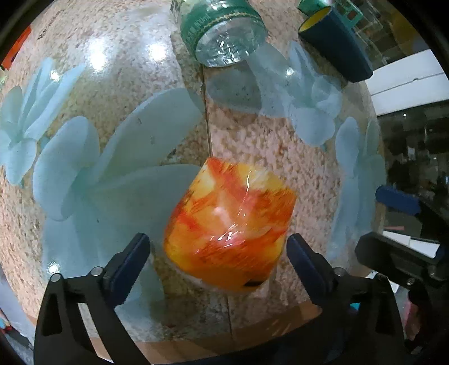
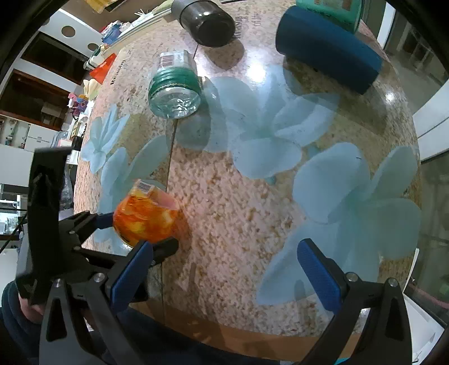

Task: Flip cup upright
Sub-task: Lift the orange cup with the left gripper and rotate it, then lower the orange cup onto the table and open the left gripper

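Note:
An orange and yellow patterned cup (image 1: 228,221) lies tilted on its side on the table, blurred in the left wrist view. My left gripper (image 1: 218,248) is open, its two fingers on either side of the cup with small gaps. In the right wrist view the cup (image 2: 147,216) sits at the left between the left gripper's fingers (image 2: 103,220), its pink inside facing up and right. My right gripper (image 2: 224,269) is open and empty over bare table, to the right of the cup.
The table (image 2: 238,207) has a speckled top with pale blue flower prints. A clear bottle with a green label (image 2: 175,87) lies behind the cup. A dark blue cup (image 2: 328,47) lies at the back right, a dark bottle (image 2: 209,22) behind. The table's front edge (image 2: 252,339) is near.

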Tool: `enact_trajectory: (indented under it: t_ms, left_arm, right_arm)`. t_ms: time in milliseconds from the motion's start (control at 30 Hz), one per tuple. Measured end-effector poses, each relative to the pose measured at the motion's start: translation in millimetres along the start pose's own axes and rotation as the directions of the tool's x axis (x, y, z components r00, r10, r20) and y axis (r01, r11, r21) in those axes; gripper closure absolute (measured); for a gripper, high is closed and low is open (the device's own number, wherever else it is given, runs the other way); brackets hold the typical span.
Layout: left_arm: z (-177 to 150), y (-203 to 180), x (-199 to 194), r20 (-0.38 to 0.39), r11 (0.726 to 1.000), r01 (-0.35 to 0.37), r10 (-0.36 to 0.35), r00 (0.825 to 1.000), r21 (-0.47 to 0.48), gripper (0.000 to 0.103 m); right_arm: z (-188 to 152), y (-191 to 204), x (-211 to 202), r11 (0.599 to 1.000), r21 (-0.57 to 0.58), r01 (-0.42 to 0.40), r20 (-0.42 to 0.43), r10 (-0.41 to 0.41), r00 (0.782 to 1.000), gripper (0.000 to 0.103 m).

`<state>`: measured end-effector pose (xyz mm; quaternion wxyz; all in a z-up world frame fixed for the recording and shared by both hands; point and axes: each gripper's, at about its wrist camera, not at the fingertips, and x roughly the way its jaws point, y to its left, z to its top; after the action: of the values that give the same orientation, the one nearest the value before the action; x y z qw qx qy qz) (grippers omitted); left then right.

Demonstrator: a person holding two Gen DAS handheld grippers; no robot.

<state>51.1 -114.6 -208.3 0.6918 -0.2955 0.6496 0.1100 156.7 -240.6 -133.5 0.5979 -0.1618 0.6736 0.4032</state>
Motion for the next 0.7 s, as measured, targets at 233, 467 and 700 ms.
enact_trajectory:
  t_ms: [233, 467, 700]
  left_arm:
    - [0.6, 9.4, -6.0, -0.011, 0.999, 0.033, -0.033, 0.999, -0.001, 0.001]
    - [-9.1, 11.8, -24.3, -0.004, 0.999, 0.044, -0.044, 0.999, 0.007, 0.001]
    - [-25.9, 20.5, -45.0, 0.002, 0.999, 0.039, -0.039, 0.999, 0.028, 0.001]
  right_arm:
    - [-3.5, -7.1, -7.2, 0.999, 0.033, -0.016, 0.017, 0.015, 1.000, 0.000]
    - [-9.1, -6.4, -19.4, 0.999, 0.045, -0.017, 0.049, 0.015, 0.999, 0.000]
    - [-17.1, -3.1, -30.4, 0.997, 0.069, -0.025, 0.071, 0.020, 0.997, 0.000]
